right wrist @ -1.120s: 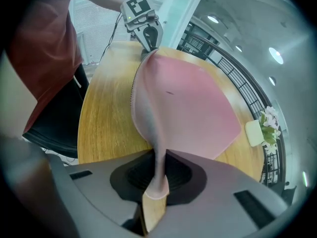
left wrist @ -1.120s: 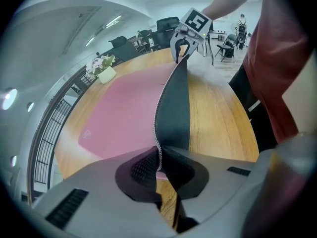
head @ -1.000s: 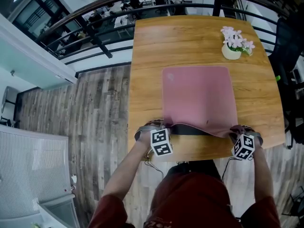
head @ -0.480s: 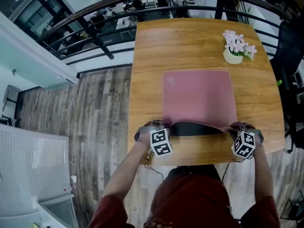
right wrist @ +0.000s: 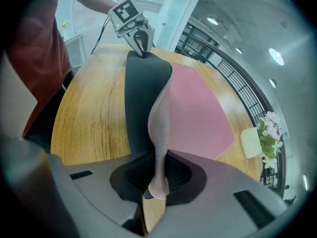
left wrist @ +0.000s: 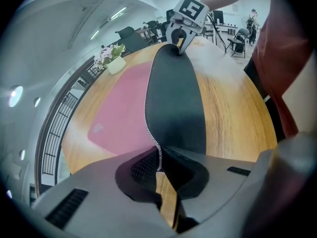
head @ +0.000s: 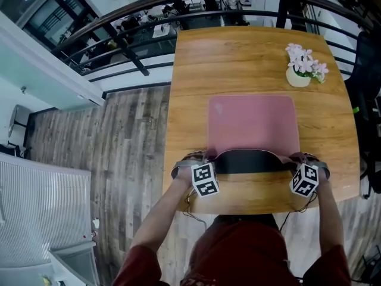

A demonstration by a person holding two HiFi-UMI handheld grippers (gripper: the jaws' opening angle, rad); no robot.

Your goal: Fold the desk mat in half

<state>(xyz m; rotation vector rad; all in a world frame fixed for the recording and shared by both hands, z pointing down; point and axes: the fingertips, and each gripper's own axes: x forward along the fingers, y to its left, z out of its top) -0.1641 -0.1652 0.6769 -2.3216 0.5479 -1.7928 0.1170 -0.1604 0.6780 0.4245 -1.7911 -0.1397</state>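
Now my left tool [left wrist: 159,155] and right tool [right wrist: 157,182] each pinch a near corner of the mat [head: 253,124], at 7 and 5 o'clock on the desk [head: 238,58], holding that edge raised so its dark underside shows and the fold can roll toward 12.

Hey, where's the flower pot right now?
In the head view the flower pot stands near the table's far right corner, beyond the mat and clear of it.
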